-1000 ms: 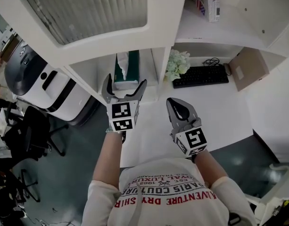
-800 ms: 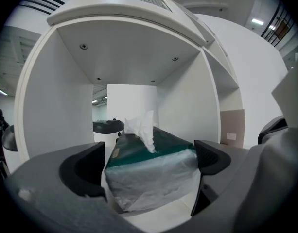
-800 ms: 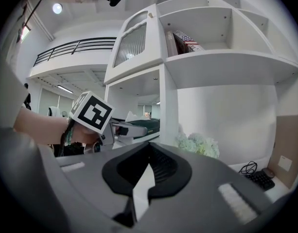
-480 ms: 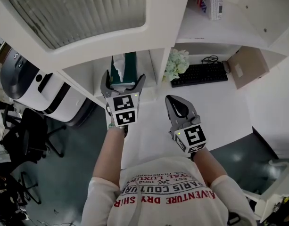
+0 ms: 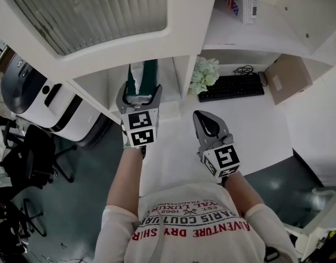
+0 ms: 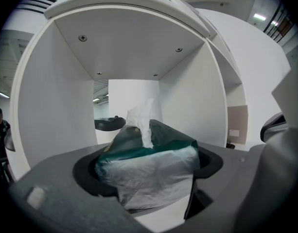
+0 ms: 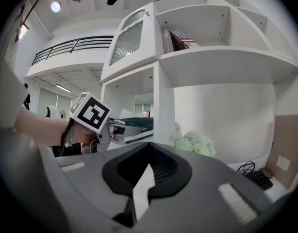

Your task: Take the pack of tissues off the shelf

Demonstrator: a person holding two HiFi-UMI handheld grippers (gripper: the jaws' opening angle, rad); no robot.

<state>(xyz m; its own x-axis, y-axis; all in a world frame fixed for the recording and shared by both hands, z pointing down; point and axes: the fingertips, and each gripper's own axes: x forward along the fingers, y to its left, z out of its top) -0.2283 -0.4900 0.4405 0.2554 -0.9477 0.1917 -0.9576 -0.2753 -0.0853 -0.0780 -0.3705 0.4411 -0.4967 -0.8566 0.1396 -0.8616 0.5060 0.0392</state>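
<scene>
Reaching into the open cubby of the white shelf (image 5: 184, 75), the left gripper (image 5: 140, 91) has one finger at each side of the pack of tissues (image 6: 149, 174). It pinches the soft grey-and-green wrapper across its width, probably because that narrow span suits the gap. The pack looks to rest on the cubby floor between the fingers, a white tissue (image 6: 141, 118) standing up just beyond the fingertips. The right gripper (image 5: 205, 119) hangs outside the cubby, well off to the right of those fingers, its own pressed together on nothing, judged parked clear since one grip should manage so light a thing.
</scene>
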